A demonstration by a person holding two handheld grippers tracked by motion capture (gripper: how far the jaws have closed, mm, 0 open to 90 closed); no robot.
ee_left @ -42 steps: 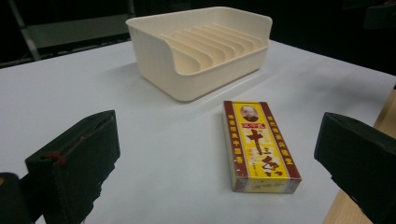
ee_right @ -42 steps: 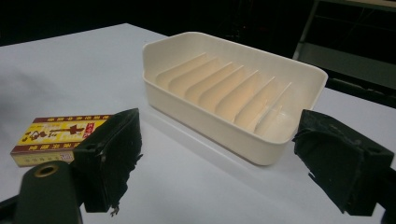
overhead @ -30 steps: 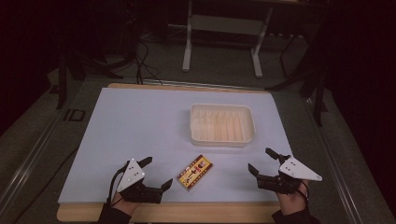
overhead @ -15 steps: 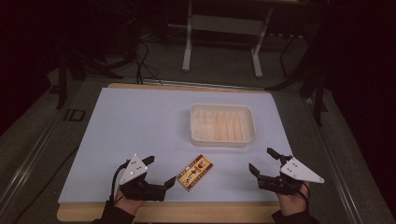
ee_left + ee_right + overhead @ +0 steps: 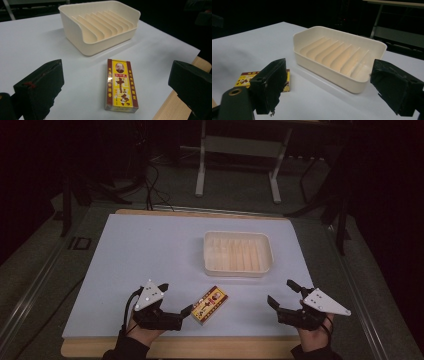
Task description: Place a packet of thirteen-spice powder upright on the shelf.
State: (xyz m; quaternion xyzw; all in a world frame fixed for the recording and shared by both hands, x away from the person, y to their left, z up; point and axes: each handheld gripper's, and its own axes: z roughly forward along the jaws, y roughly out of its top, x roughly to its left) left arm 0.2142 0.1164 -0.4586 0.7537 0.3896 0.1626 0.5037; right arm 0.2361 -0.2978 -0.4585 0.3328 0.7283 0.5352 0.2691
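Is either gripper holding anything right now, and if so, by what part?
Nothing is held. The left gripper is open, its fingers spread either side of the yellow box without touching it. The right gripper is open too, facing the tray.

Black fingers (image 5: 40, 85), grey three-cornered plates (image 5: 149, 295)

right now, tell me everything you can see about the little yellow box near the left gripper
The yellow box is a small, flat, rectangular carton, apparently cardboard, with dark red borders, a small portrait near one end and large dark characters down its face. It looks closed and lies flat, face up, on the white table, in front of the cream tray and apart from it. The left gripper is open, its jaws on either side of the box, and it cannot be told whether they touch it.
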